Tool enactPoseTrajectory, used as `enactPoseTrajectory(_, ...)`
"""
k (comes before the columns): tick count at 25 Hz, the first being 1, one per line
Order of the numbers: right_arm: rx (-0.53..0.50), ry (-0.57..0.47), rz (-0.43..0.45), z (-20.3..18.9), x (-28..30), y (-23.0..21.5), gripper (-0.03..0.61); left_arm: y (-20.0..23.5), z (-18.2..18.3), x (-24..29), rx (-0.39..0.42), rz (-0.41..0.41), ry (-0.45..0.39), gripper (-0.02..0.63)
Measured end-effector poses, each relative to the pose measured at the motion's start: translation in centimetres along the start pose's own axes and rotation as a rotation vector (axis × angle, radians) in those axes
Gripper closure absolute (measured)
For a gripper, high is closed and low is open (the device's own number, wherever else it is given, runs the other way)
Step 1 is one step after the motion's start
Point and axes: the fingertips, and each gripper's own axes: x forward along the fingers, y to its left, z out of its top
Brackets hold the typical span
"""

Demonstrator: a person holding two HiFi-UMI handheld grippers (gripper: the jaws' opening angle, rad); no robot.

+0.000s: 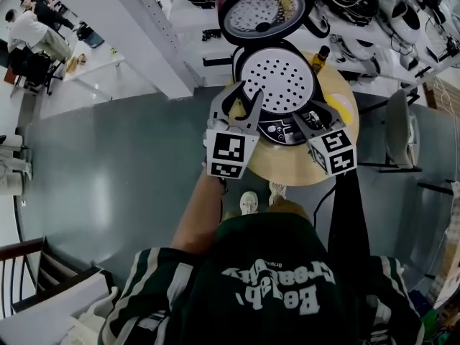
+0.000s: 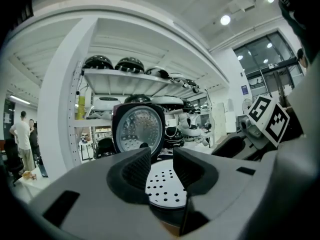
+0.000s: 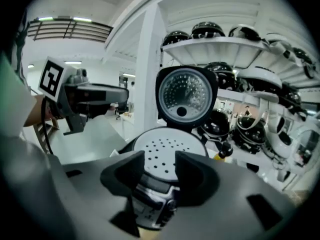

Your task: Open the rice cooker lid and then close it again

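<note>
Left gripper (image 2: 161, 166) and right gripper (image 3: 160, 171): jaws apart, empty; black round cooker lid (image 3: 186, 96) beyond them stands raised (closing likely next, a downward push).

A round wooden table (image 1: 286, 167) is standing on the grey floor (image 1: 108, 171), and a small dark bottle (image 1: 320, 57) is standing near its far right edge. A white column (image 1: 154, 31) is rising beyond the table's far left edge, and a white shelf (image 2: 125, 77) beside it is carrying a row of dark helmets (image 2: 129, 64). A grey chair (image 1: 399, 124) is standing off the table's right edge, and a person in a white top (image 1: 30, 30) is sitting well apart from the table, at the far left.
</note>
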Motion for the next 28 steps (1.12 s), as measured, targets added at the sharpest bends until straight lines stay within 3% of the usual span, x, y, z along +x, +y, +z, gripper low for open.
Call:
enactPoseTrajectory(9, 0.015, -0.186, 0.038, 8.9, 1.4, -7.5, 0.371, 3.6, 3.3, 4.4, -0.022, 0.08, -0.028, 0.434)
enactPoseTrajectory(13, 0.053, -0.274, 0.09, 13.1, 2.0, -10.3, 0.337, 6.2, 5.9, 6.0, -0.071, 0.123, -0.067, 0.434)
enactPoseTrajectory(15, 0.031, -0.294, 0.114, 14.7, 2.5, -11.3, 0.299, 7.5, 7.4, 6.8, -0.087, 0.138, -0.09, 0.418)
enactPoseTrajectory(18, 0.006, -0.349, 0.119, 17.7, 2.9, -12.8, 0.298, 9.0, 9.5, 7.9, -0.112, 0.14, -0.122, 0.388)
enactPoseTrajectory(23, 0.088, -0.463, 0.121, 22.9, 3.4, -16.3, 0.295, 11.4, 12.7, 9.5, -0.143, 0.151, -0.162, 0.387)
enactPoseTrajectory(28, 0.146, -0.477, 0.14, 25.8, 5.4, -18.5, 0.293, 13.7, 14.8, 11.0, -0.169, 0.161, -0.173, 0.364)
